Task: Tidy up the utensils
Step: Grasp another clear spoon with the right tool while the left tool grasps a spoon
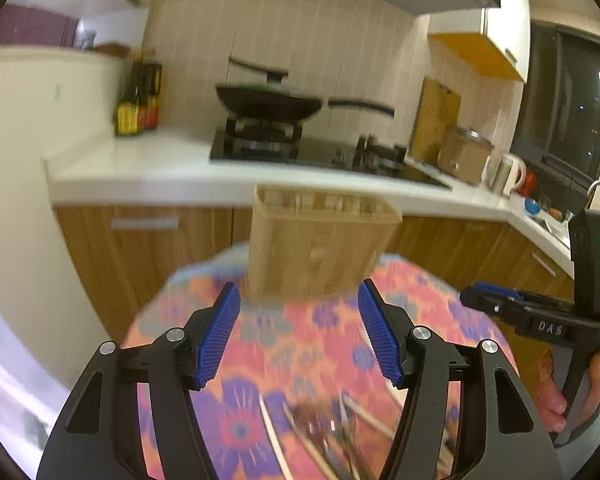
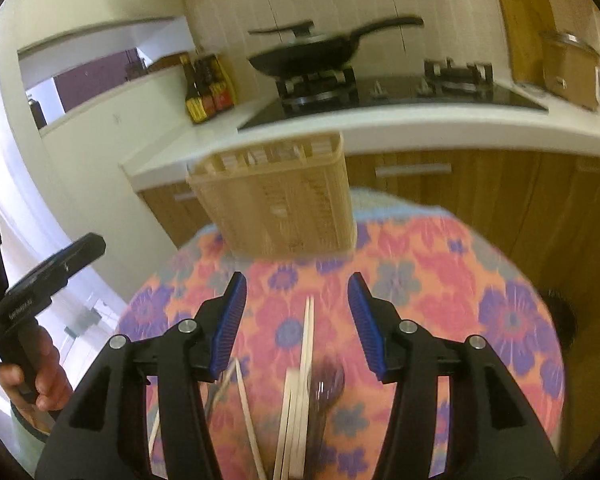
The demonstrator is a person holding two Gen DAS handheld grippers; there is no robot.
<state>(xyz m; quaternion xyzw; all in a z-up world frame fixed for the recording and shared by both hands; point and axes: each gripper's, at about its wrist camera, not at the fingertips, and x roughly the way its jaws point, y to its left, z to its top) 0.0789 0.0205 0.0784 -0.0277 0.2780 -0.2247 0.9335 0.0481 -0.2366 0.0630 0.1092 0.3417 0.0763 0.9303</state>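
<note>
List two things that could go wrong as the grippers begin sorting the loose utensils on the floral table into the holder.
1. The chopsticks lie bunched beside a dark spoon; the open right gripper might pinch several pieces or knock them askew.
2. The wooden holder stands near the far edge of the table; a push from the open left gripper could shove or tip it off.

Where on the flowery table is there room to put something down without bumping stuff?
Bare tablecloth lies on the right side, between the chopsticks and the table's right edge. A narrower free strip runs between the wooden holder and the chopstick tips. The near middle is crowded: chopsticks and a dark spoon lie piled there, under the right gripper.
</note>
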